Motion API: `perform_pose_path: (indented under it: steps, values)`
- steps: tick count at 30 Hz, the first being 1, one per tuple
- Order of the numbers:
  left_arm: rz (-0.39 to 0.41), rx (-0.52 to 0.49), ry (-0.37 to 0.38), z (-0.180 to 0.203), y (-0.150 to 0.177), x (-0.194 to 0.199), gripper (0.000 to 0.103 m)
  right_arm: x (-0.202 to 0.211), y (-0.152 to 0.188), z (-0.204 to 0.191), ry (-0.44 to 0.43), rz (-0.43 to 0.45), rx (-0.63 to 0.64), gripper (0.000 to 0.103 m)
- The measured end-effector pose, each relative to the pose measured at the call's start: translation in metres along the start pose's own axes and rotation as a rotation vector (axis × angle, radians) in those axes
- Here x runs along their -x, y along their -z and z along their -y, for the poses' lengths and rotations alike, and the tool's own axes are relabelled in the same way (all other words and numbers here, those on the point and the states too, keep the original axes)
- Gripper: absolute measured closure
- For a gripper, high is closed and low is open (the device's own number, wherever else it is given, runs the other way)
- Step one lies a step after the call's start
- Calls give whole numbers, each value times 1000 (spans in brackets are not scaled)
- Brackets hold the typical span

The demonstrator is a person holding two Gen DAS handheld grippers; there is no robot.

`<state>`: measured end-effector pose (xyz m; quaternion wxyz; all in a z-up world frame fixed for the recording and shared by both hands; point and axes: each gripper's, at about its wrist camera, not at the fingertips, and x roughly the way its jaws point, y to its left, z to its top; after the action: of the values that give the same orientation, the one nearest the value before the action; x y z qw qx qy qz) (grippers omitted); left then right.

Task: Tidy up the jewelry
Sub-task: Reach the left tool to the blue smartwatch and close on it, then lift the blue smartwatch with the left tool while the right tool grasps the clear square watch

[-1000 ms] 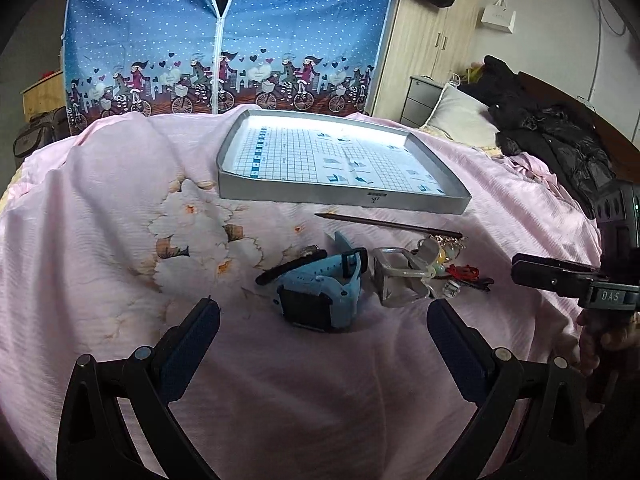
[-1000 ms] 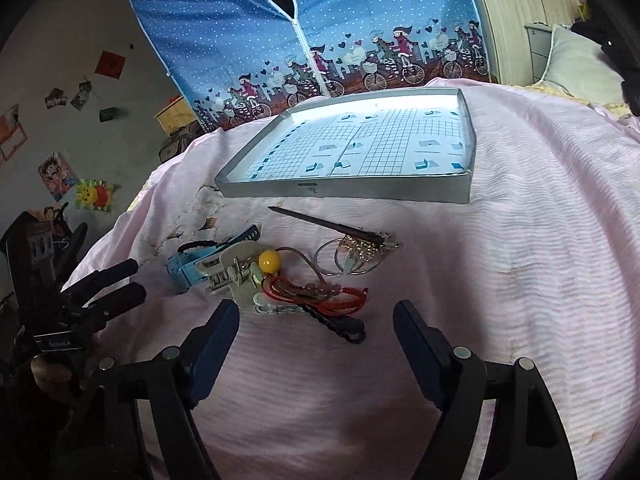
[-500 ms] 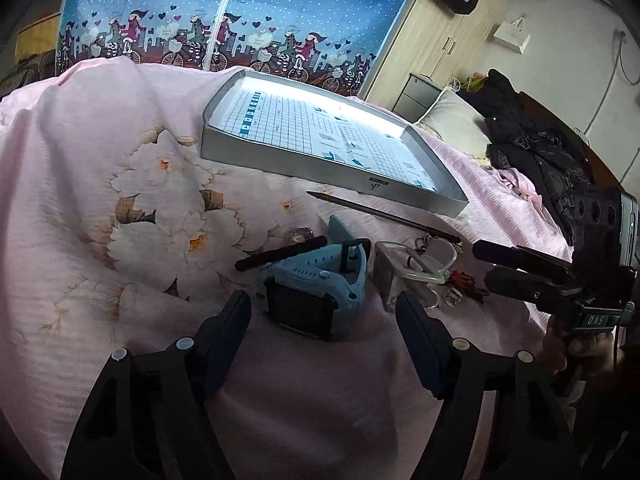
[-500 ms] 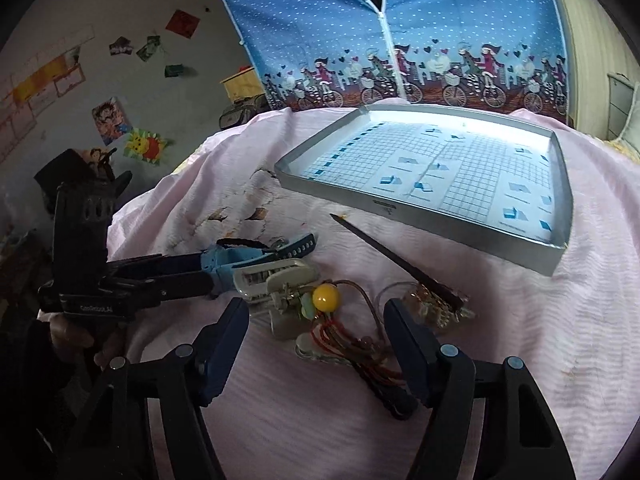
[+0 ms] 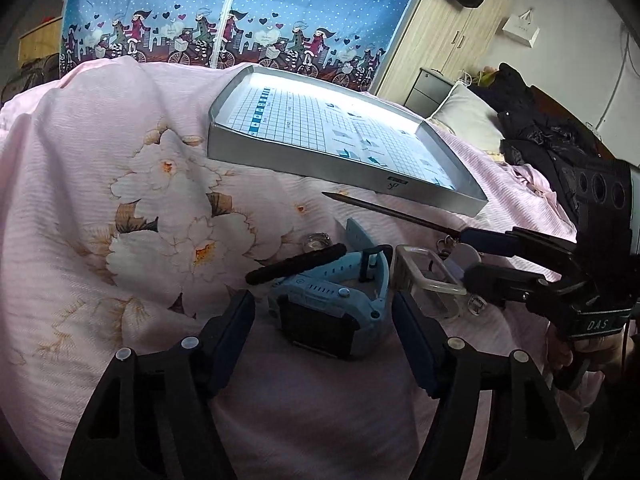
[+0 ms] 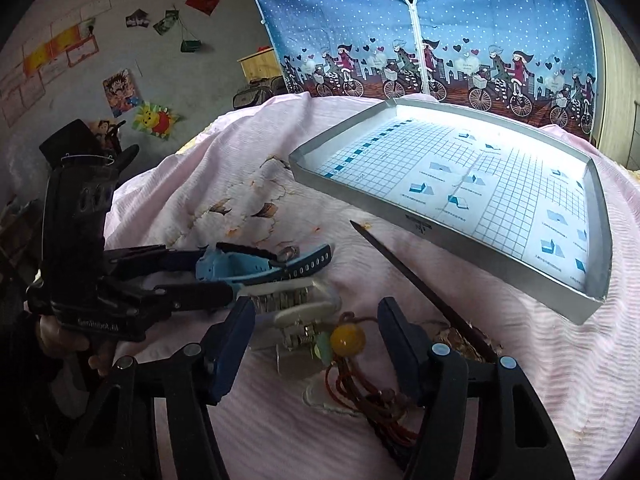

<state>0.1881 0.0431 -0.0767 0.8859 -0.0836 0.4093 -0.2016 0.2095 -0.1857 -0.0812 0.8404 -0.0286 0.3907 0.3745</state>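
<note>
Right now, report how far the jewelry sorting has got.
Done: nothing; the grey tray holds no jewelry. In hand: the left gripper, open, brackets the blue watch; the right gripper, open, brackets the yellow bead. Left: the watch, clear watch case, dark hair stick and red cord all lie on the pink bedspread.

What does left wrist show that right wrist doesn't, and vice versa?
Left wrist only: the blue watch's dark screen face between the open left tool, a clear plastic case, and a wooden wardrobe.

Right wrist only: the yellow bead on red cord between the open right tool, a metal-link watch, and wall posters.

Both: the blue watch, the grey grid-lined tray, the dark hair stick, the pink floral bedspread, the blue curtain.
</note>
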Motion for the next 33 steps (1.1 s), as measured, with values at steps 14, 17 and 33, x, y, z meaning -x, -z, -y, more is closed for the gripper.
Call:
perform_pose_path:
  steps: [14,17,33]
  values:
    - [12,-21,-26,6,-1,-5,51,-18,-6,-4,39,-41,-25,74]
    - [27,-35,-45,9,0,-3,51,-18,-5,-7,66,-42,-41,74]
    - [63,-36,9,27,-2,8,51,24,-12,6,90,94,-131,75]
